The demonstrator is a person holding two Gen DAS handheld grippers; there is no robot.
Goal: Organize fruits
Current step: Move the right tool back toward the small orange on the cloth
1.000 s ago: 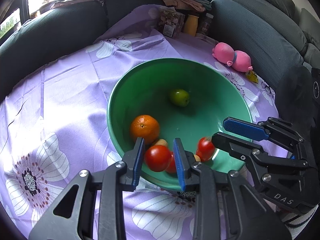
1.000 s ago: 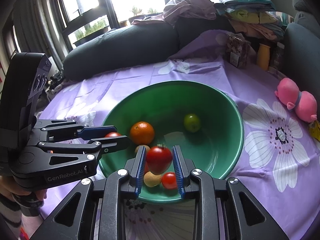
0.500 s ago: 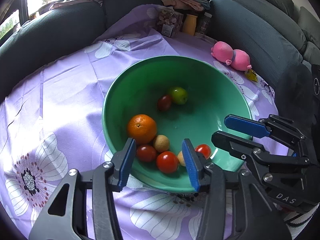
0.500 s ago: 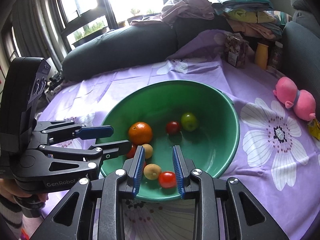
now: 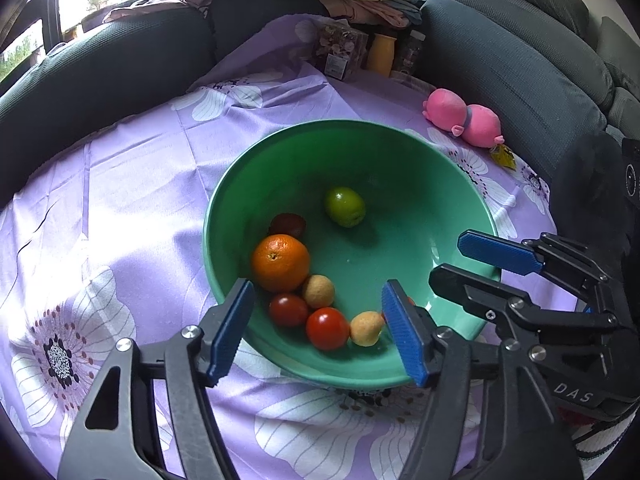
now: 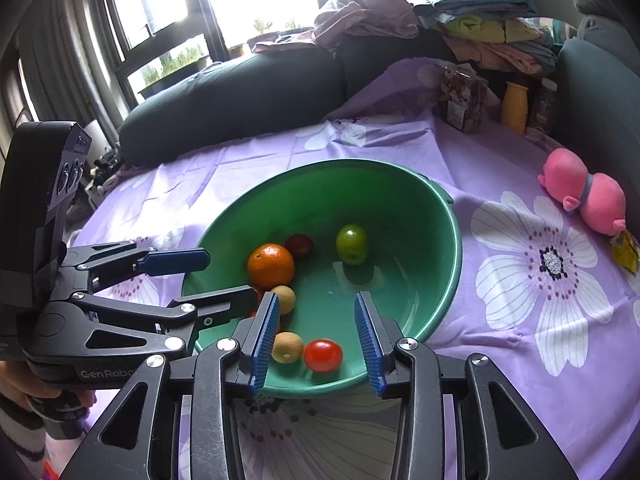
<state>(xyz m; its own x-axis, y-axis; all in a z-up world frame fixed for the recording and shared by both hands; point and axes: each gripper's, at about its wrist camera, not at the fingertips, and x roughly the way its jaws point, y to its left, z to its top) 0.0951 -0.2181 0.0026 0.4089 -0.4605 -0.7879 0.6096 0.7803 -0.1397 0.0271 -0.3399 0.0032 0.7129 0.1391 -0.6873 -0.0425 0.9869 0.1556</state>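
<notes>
A green bowl point(image 5: 420, 152) point(image 6: 436, 216) on the purple flowered cloth holds an orange point(image 5: 280, 263) point(image 6: 271, 265), a green fruit point(image 5: 344, 207) point(image 6: 352, 243), several red tomatoes point(image 5: 327, 328) point(image 6: 323, 355) and two small tan fruits point(image 5: 318, 290) point(image 6: 287, 347). My left gripper point(image 5: 316, 334) is open and empty over the bowl's near rim. My right gripper point(image 6: 316, 336) is open and empty over the near rim too. Each gripper shows in the other's view, the right one point(image 5: 476, 260) at the bowl's right, the left one point(image 6: 216, 280) at its left.
A pink plush toy point(image 5: 464, 118) point(image 6: 582, 192) lies on the cloth to the bowl's right. A snack bag point(image 6: 460, 98), a yellow bottle point(image 6: 514, 108) and jars stand at the back. Dark sofa cushions point(image 5: 100, 64) ring the table.
Both grippers let go of their tomatoes, which dropped into the bowl and rolled. Both jaws have opened wide and pulled back a little from the bowl.
</notes>
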